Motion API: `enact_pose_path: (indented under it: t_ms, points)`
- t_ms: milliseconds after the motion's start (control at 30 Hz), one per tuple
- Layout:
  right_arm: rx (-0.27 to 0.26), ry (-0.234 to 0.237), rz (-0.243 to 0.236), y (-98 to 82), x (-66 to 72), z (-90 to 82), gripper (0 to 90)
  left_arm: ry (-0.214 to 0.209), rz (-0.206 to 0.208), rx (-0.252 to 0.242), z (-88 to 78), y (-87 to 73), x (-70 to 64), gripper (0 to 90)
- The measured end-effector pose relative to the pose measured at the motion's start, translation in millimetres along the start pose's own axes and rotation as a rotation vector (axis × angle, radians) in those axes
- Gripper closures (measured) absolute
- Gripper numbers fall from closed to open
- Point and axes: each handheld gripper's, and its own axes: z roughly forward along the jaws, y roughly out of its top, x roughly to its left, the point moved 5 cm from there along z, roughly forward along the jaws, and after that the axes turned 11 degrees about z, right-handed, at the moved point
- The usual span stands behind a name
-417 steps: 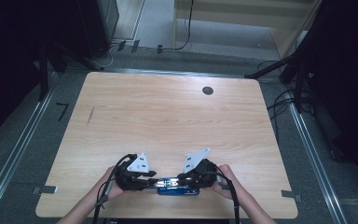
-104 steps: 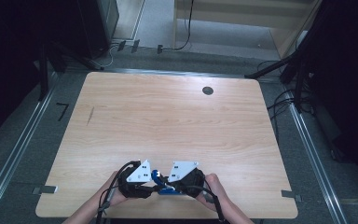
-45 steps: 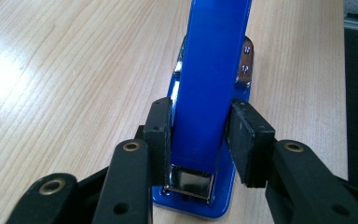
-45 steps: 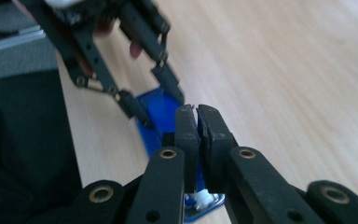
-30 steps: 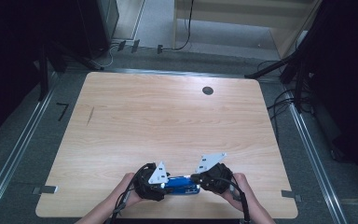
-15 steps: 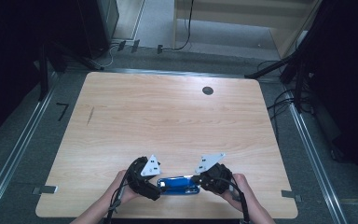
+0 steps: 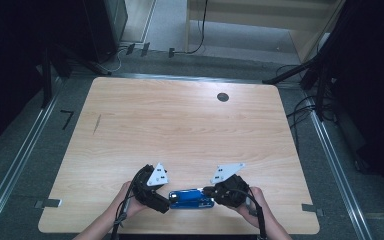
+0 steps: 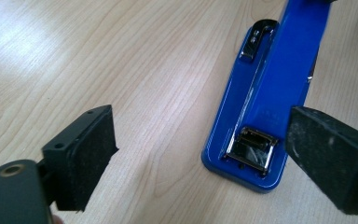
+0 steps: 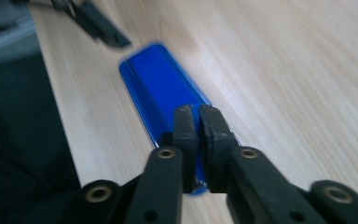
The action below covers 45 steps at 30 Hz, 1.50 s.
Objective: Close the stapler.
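1. Left gripper [image 7: 164,204]: your jaws have just been opening and now stand wide, pads clear of the blue stapler [image 7: 191,198].
2. Right gripper [image 7: 211,191]: jaws pinched together at the stapler's right end.
3. Stapler lies flat near the table's [image 7: 180,130] front edge.

Lab-like recording bay: bare wooden table [image 7: 180,130], floor rails [image 7: 20,165], loose cables [image 7: 300,107].
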Motion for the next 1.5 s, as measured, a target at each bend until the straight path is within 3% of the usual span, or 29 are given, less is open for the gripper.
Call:
enact_pose_path:
  t_ms: [167, 267, 300, 400, 500, 600, 667, 800, 967, 1233, 1367, 1500]
  points:
    - [-0.008, -0.058, 0.011, 2.6, -4.6, -3.0, 59.6, 0.028, -0.015, -0.003, -4.8, 0.0, 3.2, 6.3]
    - [-0.018, -0.098, 0.050, 2.9, -13.0, -5.7, 35.4, 0.043, -0.030, 0.002, -8.0, -1.4, 5.7, 2.4]
    - [-0.018, -0.098, 0.050, 2.9, -13.0, -5.7, 35.4, 0.046, -0.036, 0.002, -9.3, -2.0, 6.7, 2.4]
    - [-0.030, -0.110, 0.075, 1.7, -20.4, -9.1, 21.0, 0.063, -0.054, 0.003, -13.3, -4.2, 10.4, 0.9]
    - [-0.054, -0.137, 0.097, 0.4, -31.4, -14.6, 13.7, 0.085, -0.073, -0.001, -17.7, -6.7, 15.1, 0.3]
    - [-0.075, -0.150, 0.116, 0.3, -37.3, -18.2, 11.0, 0.109, -0.097, -0.002, -22.2, -9.7, 20.9, 0.2]
    - [-0.091, -0.155, 0.160, -0.3, -42.8, -22.6, 8.4, 0.122, -0.111, -0.002, -25.5, -11.5, 25.0, 0.2]
    - [-0.128, -0.190, 0.206, -2.7, -59.2, -32.2, 7.0, 0.158, -0.137, -0.013, -33.6, -14.7, 35.3, 0.2]
    - [-0.135, -0.225, 0.243, -8.0, -74.0, -37.2, 7.0, 0.190, -0.175, -0.002, -36.4, -25.2, 47.1, 0.2]
    - [-0.113, -0.298, 0.327, -25.7, -105.5, -41.1, 6.1, 0.228, -0.227, 0.046, -32.0, -44.4, 61.9, 0.2]
    - [-0.090, -0.351, 0.349, -34.8, -117.6, -39.9, 5.9, 0.250, -0.249, 0.072, -29.6, -54.5, 68.8, 0.2]
    - [-0.056, -0.417, 0.373, -43.1, -128.4, -35.5, 0.0, 0.272, -0.273, 0.115, -26.5, -66.3, 76.6, 0.2]
